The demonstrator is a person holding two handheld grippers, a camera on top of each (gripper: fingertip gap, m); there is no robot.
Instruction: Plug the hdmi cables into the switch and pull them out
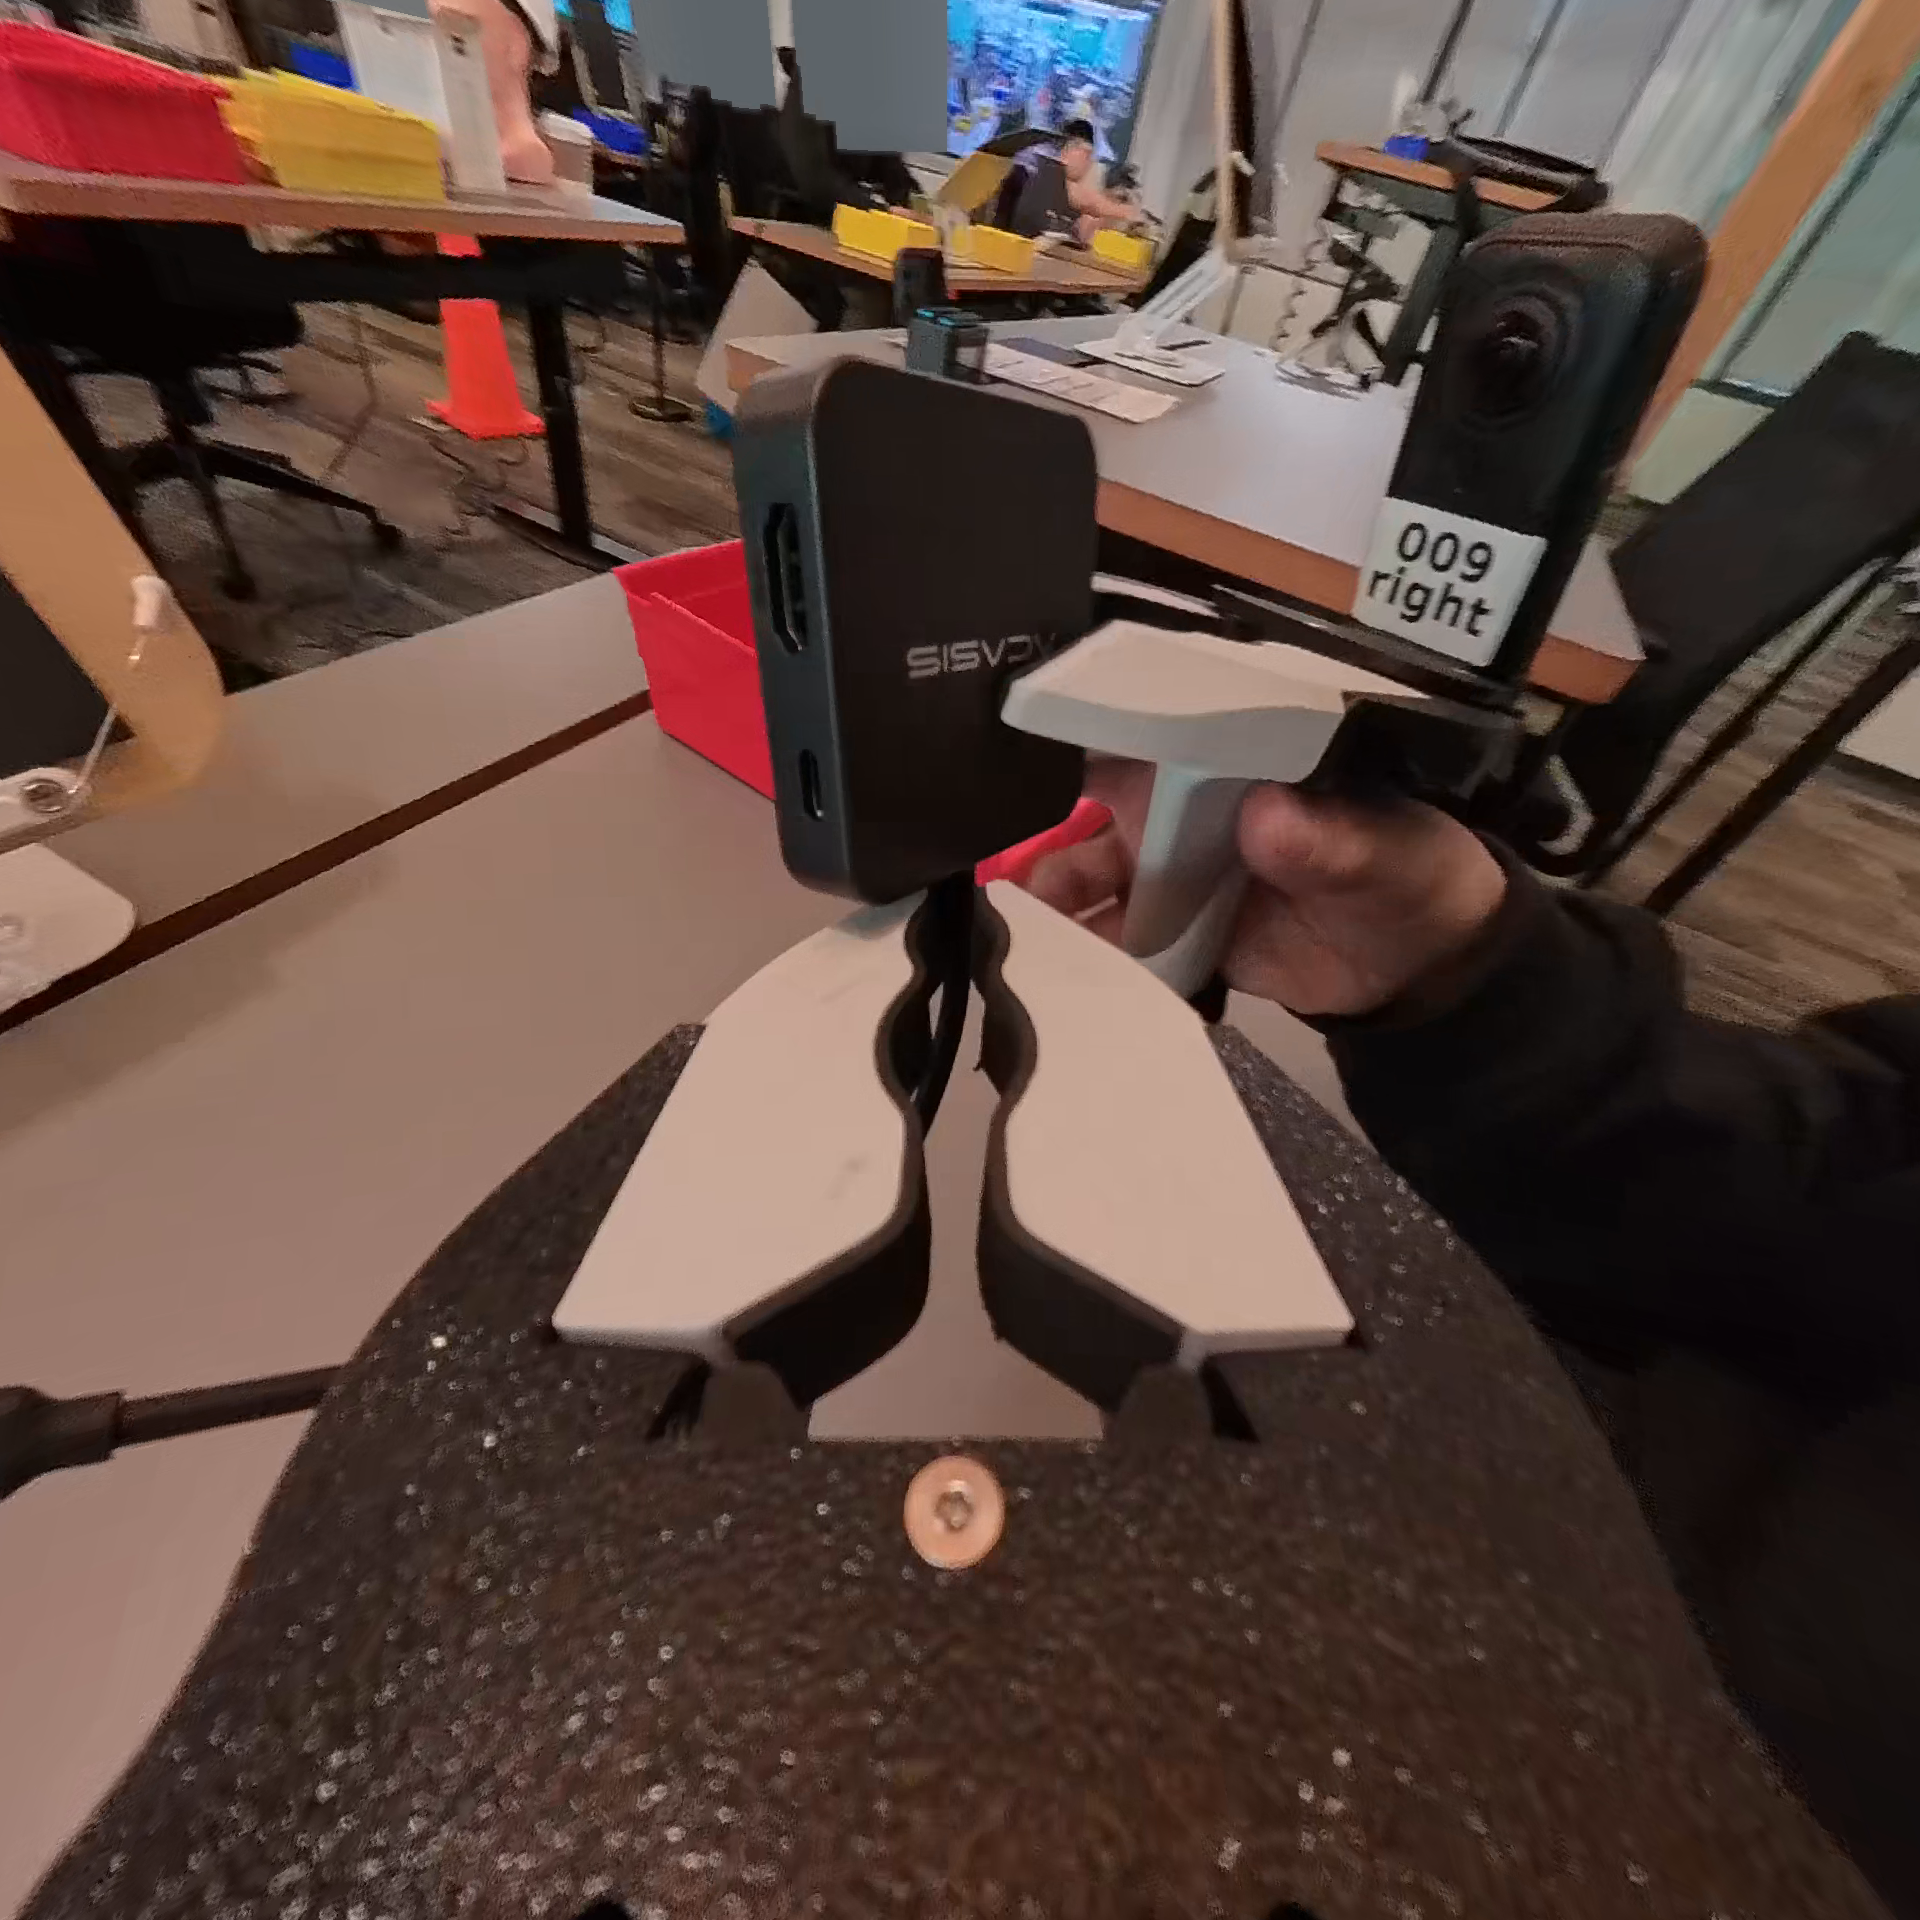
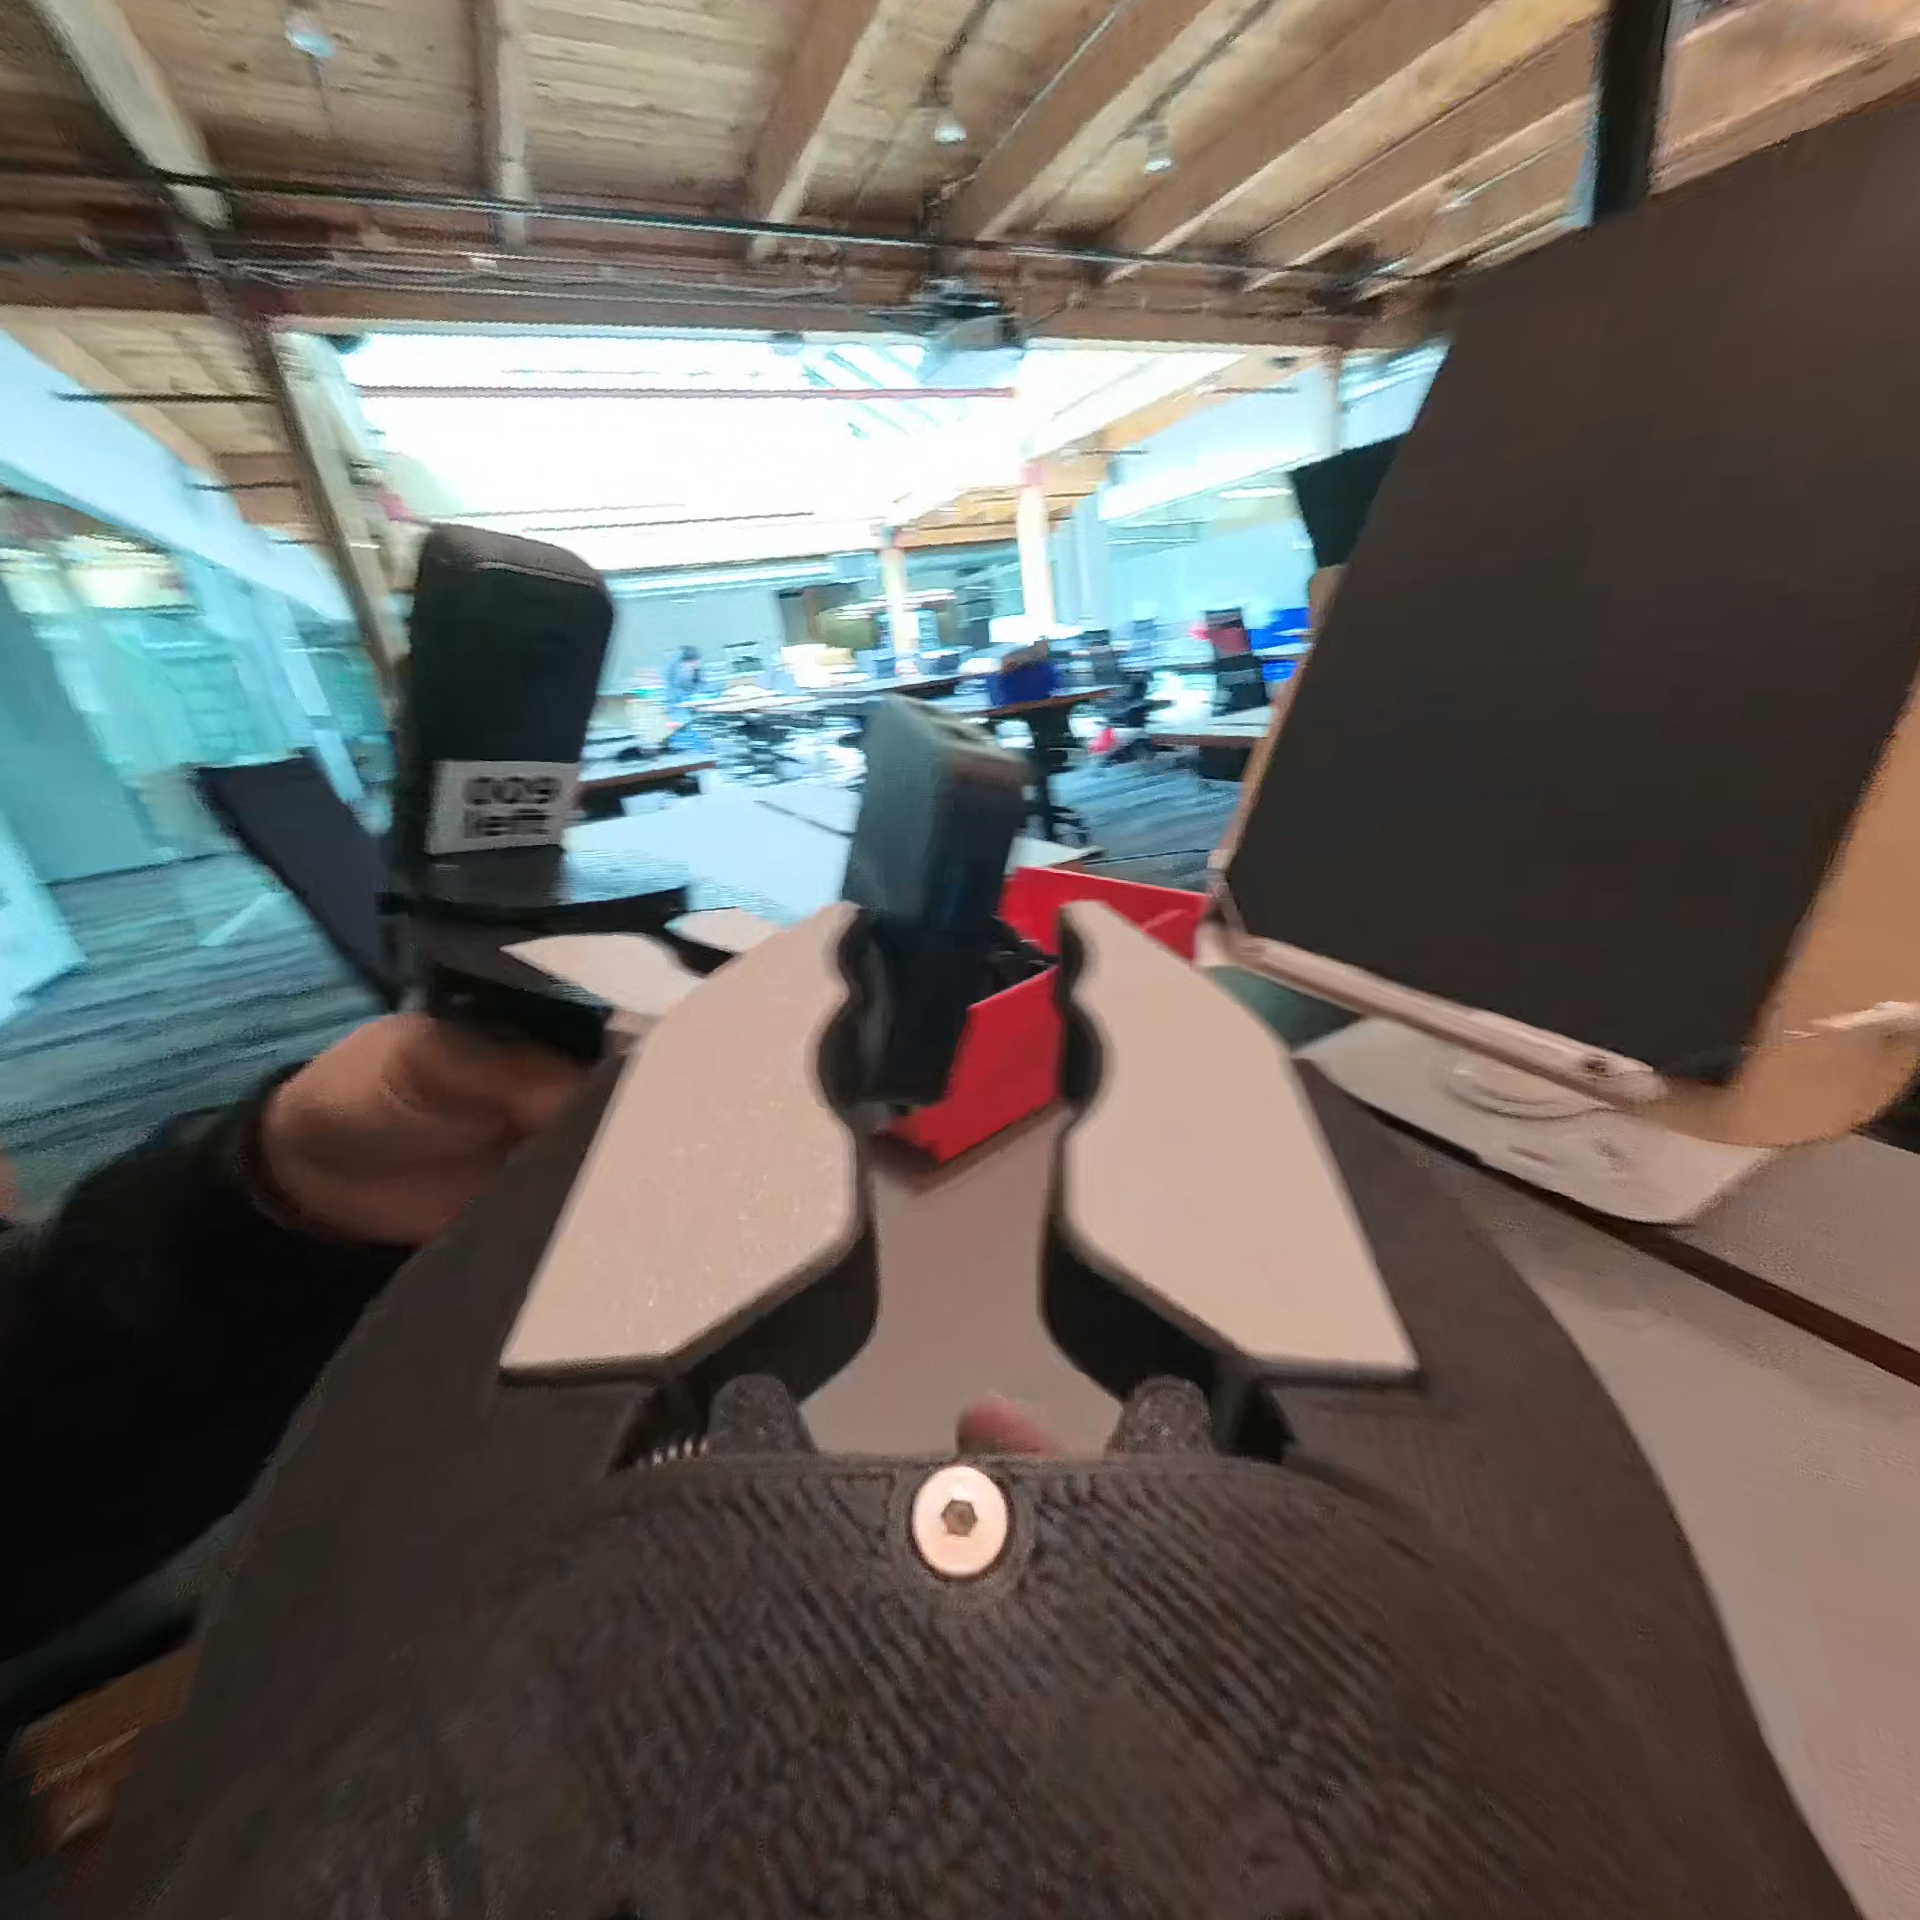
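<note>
The left gripper [image 1: 951,925] is nearly closed, its grey fingers [image 1: 774,1132] pinched around the black cable [image 1: 948,1023] that hangs from the underside of the HDMI switch [image 1: 920,634], so the little black box stands upright in the air just above the fingertips. Two open ports show on the switch's narrow left edge. The right gripper [image 2: 958,940] comes in from the side with its jaws parted; one grey finger [image 1: 1174,701] lies across the switch's flat face, and from the right wrist view the box sits in the gap between the two tips, though I cannot tell whether they press on it. A hand [image 1: 1340,899] in a dark sleeve holds the right gripper's handle, and another hand [image 2: 410,1127] holds the left one. Below and behind the switch a red bin [image 1: 701,665] rests on the pale bench [image 1: 343,997], with something dark inside it that is too blurred to name. A dark tilted panel [image 2: 1621,665] on a stand rises at the bench's far side.
</note>
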